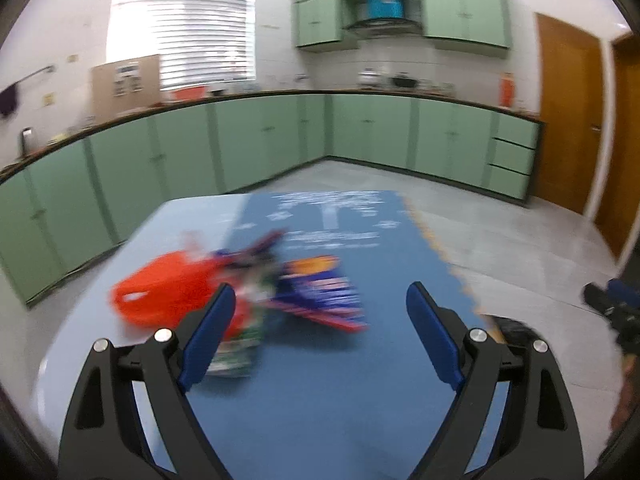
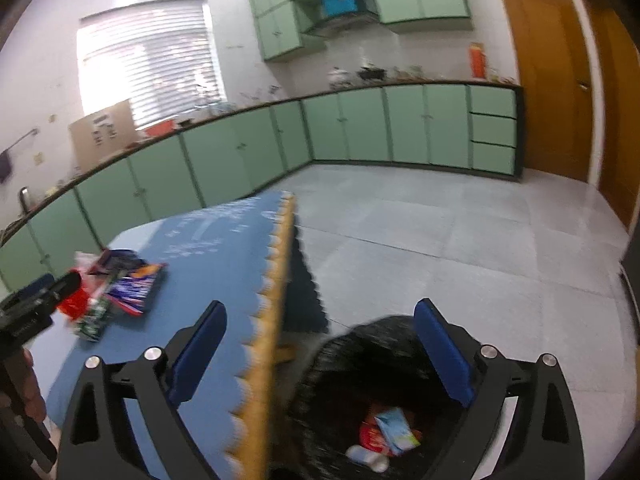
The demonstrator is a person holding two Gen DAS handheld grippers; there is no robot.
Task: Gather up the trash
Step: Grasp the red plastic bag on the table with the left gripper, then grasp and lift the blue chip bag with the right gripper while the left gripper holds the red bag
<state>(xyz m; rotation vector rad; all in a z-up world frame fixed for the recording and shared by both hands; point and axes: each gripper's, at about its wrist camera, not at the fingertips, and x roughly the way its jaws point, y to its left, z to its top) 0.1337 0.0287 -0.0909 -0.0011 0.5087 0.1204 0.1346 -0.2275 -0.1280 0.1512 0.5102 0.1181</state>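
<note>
The left gripper, jaws apart and empty, hangs near the wrappers on the table. The right gripper, also apart and empty, is above the bin, where trash lies.

My grippers: black frames w/ blue pads, left and right. Mat is mid-blue w/ white print at far end, scalloped edge, tan underside. Table beside mat: pale blue. On mat: orange-red bag, navy wrapper w/ red/white stripes + orange patch, green pack. Bin by mat's edge: black liner; inside, red, light-blue and white scraps. Cabinets beyond mat: mint green. Door: brown wood.
</note>
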